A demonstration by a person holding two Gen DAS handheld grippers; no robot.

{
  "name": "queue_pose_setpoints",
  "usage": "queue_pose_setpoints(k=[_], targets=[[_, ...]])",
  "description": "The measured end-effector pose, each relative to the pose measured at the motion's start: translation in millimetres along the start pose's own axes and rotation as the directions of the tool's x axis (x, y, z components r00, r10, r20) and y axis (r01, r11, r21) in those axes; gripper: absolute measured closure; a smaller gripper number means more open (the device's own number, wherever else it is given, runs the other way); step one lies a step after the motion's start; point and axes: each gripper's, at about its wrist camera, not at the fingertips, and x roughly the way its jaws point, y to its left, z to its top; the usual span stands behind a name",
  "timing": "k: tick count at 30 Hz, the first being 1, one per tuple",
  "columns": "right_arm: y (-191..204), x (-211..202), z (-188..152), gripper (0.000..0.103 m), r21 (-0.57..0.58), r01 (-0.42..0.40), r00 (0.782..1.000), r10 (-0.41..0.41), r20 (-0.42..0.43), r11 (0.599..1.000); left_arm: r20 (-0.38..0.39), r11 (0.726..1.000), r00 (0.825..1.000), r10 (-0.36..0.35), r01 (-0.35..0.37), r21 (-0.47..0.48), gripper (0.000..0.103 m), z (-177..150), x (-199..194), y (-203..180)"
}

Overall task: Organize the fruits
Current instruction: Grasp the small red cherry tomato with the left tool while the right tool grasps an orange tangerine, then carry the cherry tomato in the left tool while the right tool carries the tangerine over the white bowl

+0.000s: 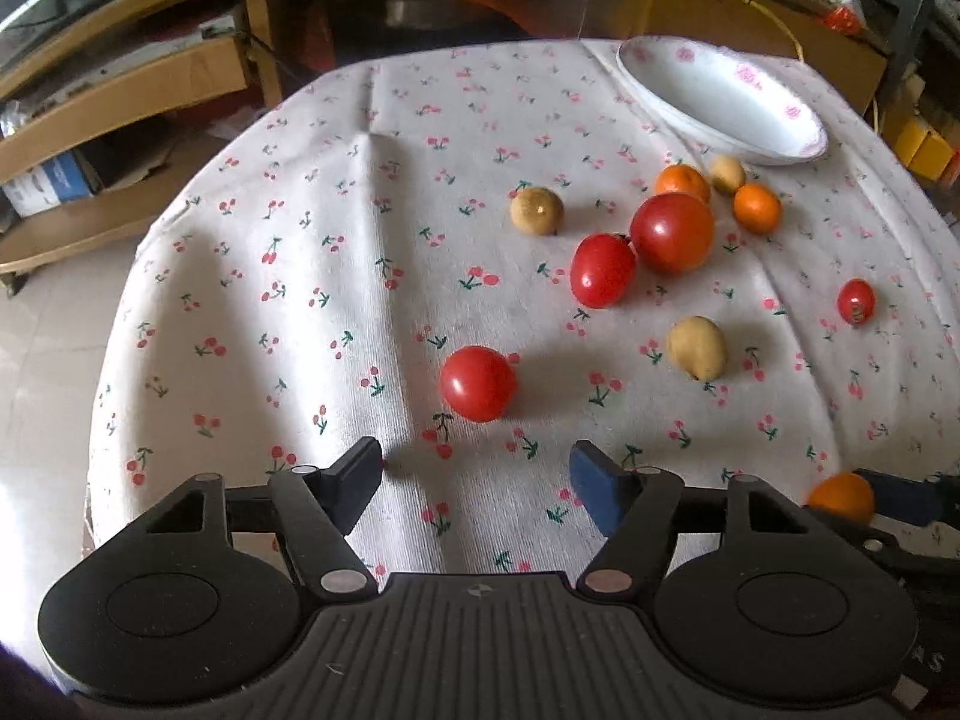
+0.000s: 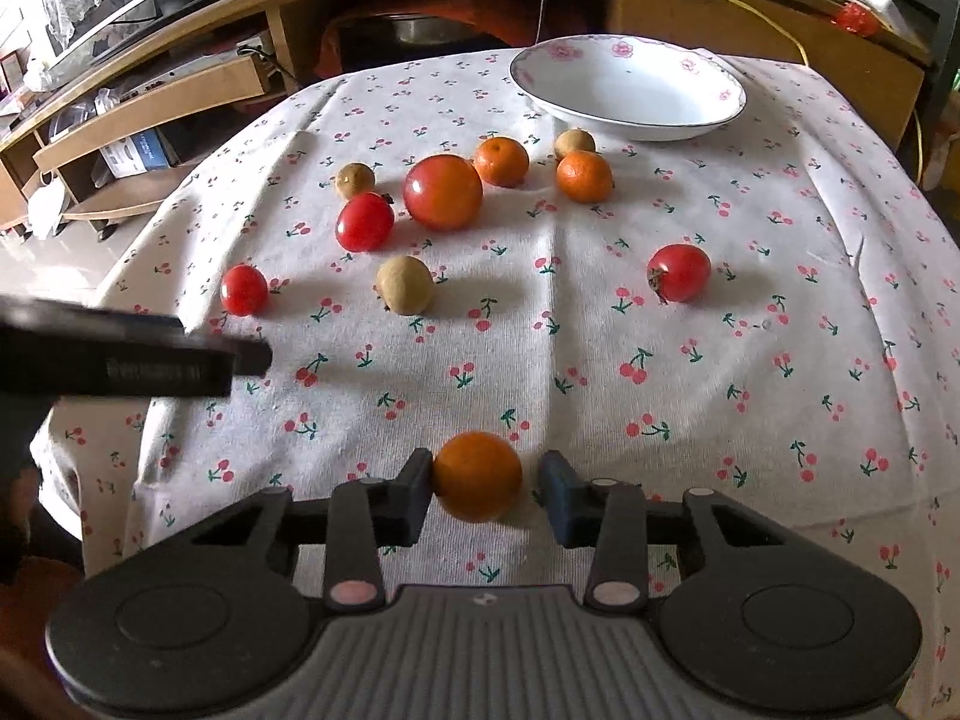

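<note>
Fruits lie scattered on a cherry-print tablecloth: several red tomatoes, small oranges and tan longans. A white floral bowl stands empty at the far side; it also shows in the left wrist view. My left gripper is open and empty, just short of a red tomato. My right gripper is open around a small orange: the left finger touches it, the right finger stands apart. That orange shows at the right edge of the left wrist view.
A large tomato, two oranges, longans and a tomato lie mid-table. The left gripper's body reaches in from the left. Wooden shelves and cables stand behind the table.
</note>
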Motion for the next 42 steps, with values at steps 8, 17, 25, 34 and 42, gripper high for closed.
queue_pose_setpoints(k=[8, 17, 25, 34, 42], targets=[[0, 0, 0, 0.064, 0.000, 0.002, 1.000, -0.002, 0.005, 1.000, 0.050, 1.000, 0.999, 0.021, -0.021, 0.007, 0.040, 17, 11, -5], [-1, 2, 2, 0.064, 0.004, -0.005, 1.000, 0.005, 0.003, 1.000, 0.007, 0.994, 1.000, 0.023, -0.022, -0.105, 0.013, 12, 21, 12], [-3, 3, 3, 0.064, 0.008, -0.015, 1.000, 0.015, 0.000, 1.000, 0.043, 0.998, 0.999, 0.014, -0.012, -0.058, 0.037, 12, 14, 7], [-8, 1, 3, 0.068, 0.027, -0.031, 1.000, 0.031, 0.000, 0.999, 0.050, 0.999, 0.998, 0.034, -0.035, 0.025, 0.067, 10, 8, -8], [-8, 0, 1, 0.072, 0.011, -0.040, 0.999, 0.040, 0.004, 0.999, 0.045, 0.999, 0.999, 0.016, -0.018, 0.047, 0.069, 10, 6, -12]])
